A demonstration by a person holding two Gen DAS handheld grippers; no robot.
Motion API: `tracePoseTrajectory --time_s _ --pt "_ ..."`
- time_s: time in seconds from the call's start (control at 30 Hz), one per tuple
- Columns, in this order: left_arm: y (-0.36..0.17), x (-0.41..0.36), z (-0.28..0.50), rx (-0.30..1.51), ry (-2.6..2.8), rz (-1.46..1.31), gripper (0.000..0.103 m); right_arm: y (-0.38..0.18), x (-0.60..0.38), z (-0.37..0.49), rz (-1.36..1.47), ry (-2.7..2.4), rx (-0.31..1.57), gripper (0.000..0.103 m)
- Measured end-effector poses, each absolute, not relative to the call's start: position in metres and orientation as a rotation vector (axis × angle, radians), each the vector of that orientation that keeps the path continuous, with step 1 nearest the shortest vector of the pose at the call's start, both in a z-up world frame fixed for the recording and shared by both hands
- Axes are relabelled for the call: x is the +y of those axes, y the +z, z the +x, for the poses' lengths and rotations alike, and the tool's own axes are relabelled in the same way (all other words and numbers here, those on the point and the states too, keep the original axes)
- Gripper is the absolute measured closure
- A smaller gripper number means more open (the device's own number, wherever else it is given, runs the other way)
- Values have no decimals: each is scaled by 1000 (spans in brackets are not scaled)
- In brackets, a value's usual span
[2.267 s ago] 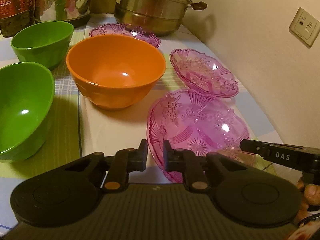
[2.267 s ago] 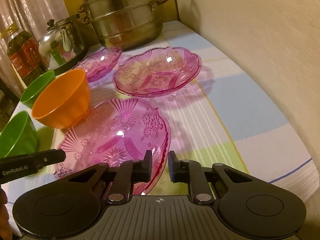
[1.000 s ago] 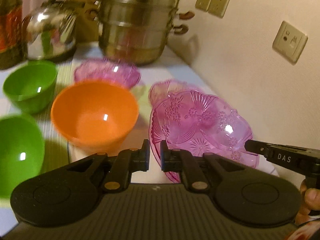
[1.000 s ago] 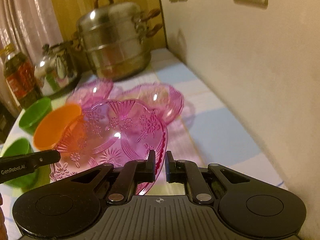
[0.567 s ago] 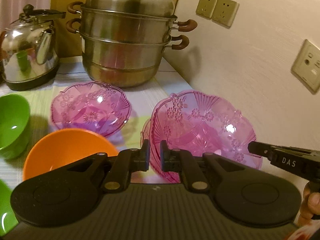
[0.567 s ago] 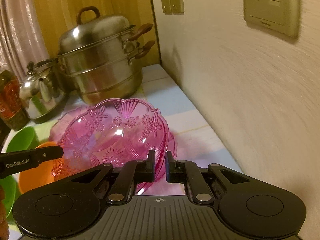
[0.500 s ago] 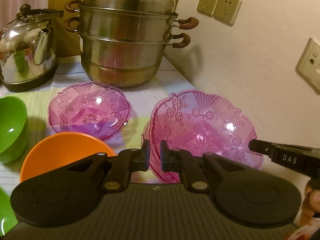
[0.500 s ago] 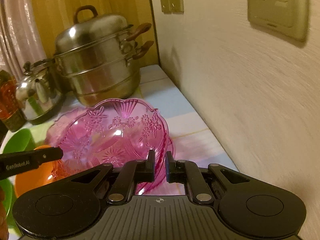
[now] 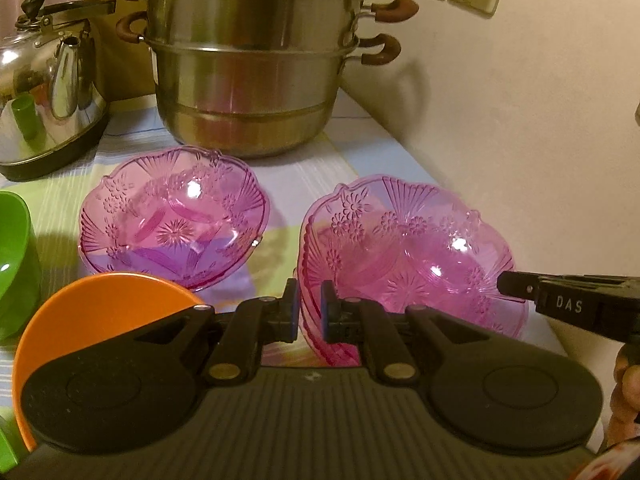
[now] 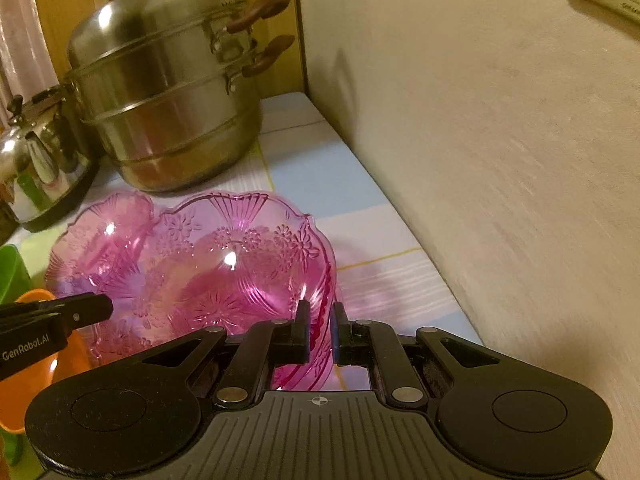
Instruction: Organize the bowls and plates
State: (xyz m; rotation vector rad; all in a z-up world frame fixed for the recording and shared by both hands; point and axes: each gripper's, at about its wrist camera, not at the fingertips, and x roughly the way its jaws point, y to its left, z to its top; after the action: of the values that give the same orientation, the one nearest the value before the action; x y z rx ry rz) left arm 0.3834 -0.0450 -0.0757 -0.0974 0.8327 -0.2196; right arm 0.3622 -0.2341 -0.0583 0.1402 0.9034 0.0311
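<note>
A clear pink patterned plate [image 9: 408,256] [image 10: 240,276] is held by two opposite rims. My left gripper [image 9: 309,312] is shut on its left rim, and my right gripper [image 10: 321,332] is shut on its right rim. Each gripper shows in the other's view: the right gripper [image 9: 560,304] and the left gripper [image 10: 52,316]. The plate hangs low over a second pink plate [image 9: 316,340], whose rim peeks out beneath; I cannot tell whether they touch. A third pink plate [image 9: 172,216] [image 10: 100,240] lies to the left. An orange bowl [image 9: 100,320] and a green bowl [image 9: 12,264] stand nearer left.
A steel steamer pot [image 9: 252,76] [image 10: 168,96] stands at the back of the counter, with a kettle [image 9: 44,100] to its left. The wall [image 10: 500,160] runs close along the right side. A hand [image 9: 624,384] shows at the right edge.
Both grippers have carried the pink plate forward toward the steamer pot and lowered it over the second pink plate. The orange and green bowls have slid to the lower left of view.
</note>
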Motion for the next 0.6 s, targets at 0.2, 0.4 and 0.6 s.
tracePoseTrajectory --time_s 0.2,0.4,0.6 --pt "-82 -44 386 849 -208 -94 94 -66 -230 365 122 40 923 93" --pt "-83 -46 387 854 -216 -94 94 -69 -232 367 117 26 932 93" --pt "-87 -46 390 861 -213 -87 94 -73 -230 371 111 20 939 93"
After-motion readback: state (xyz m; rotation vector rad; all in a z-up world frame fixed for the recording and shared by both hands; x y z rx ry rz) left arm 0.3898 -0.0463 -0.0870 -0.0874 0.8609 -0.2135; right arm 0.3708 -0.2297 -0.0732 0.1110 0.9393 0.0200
